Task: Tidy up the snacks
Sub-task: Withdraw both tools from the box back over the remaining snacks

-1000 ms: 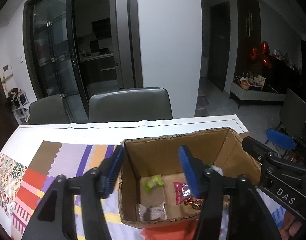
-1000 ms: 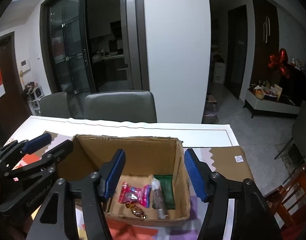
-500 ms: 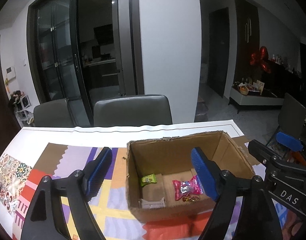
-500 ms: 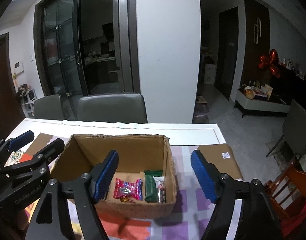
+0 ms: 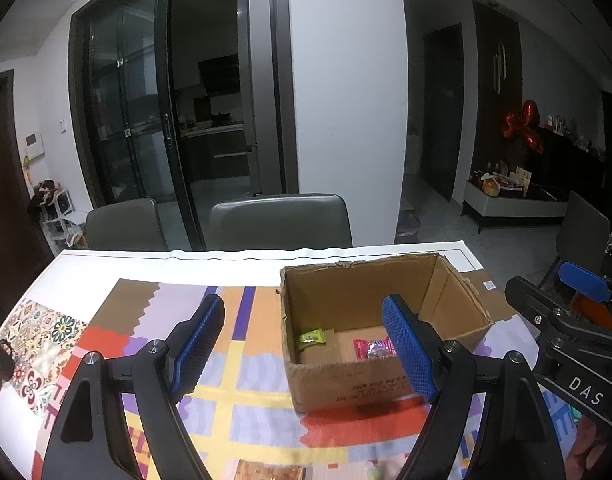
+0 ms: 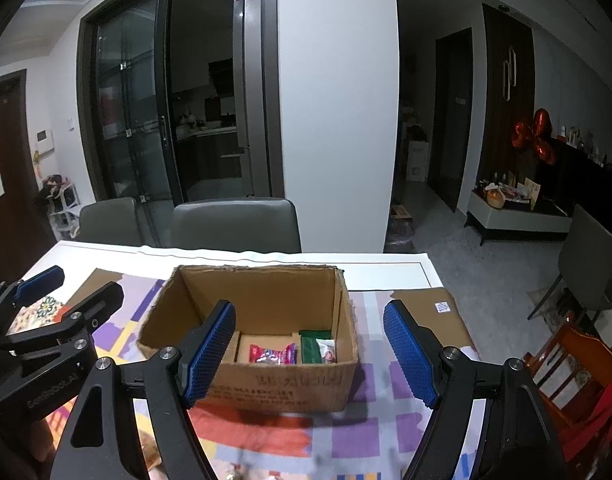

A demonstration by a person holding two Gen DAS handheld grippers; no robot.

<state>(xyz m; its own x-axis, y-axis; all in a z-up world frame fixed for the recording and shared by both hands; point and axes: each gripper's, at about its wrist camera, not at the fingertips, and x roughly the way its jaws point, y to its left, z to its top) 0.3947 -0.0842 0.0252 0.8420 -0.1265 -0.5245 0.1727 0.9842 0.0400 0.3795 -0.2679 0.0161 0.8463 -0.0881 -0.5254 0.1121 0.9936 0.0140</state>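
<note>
An open cardboard box (image 5: 346,380) (image 6: 282,388) stands on the patterned tablecloth. Inside lie a green candy (image 5: 311,337), a pink wrapped candy (image 5: 372,349) (image 6: 272,354), a dark green packet (image 6: 312,346) and a white packet (image 6: 328,351). My left gripper (image 5: 304,352) is open and empty, held back from the box's near left corner. My right gripper (image 6: 310,354) is open and empty, in front of the box's near wall. An orange snack packet (image 5: 270,470) lies on the cloth at the bottom edge, between the left gripper's arms.
Two grey chairs (image 5: 280,220) (image 5: 122,224) stand behind the table's far edge. A flat cardboard sheet (image 6: 426,312) lies right of the box. A wooden chair (image 6: 574,364) is at the table's right. The patterned cloth (image 5: 242,400) covers the table's near part.
Both grippers have pulled back and up from the box, so it looks smaller and farther. Their jaws stand wider apart. A packet has come into view at the bottom.
</note>
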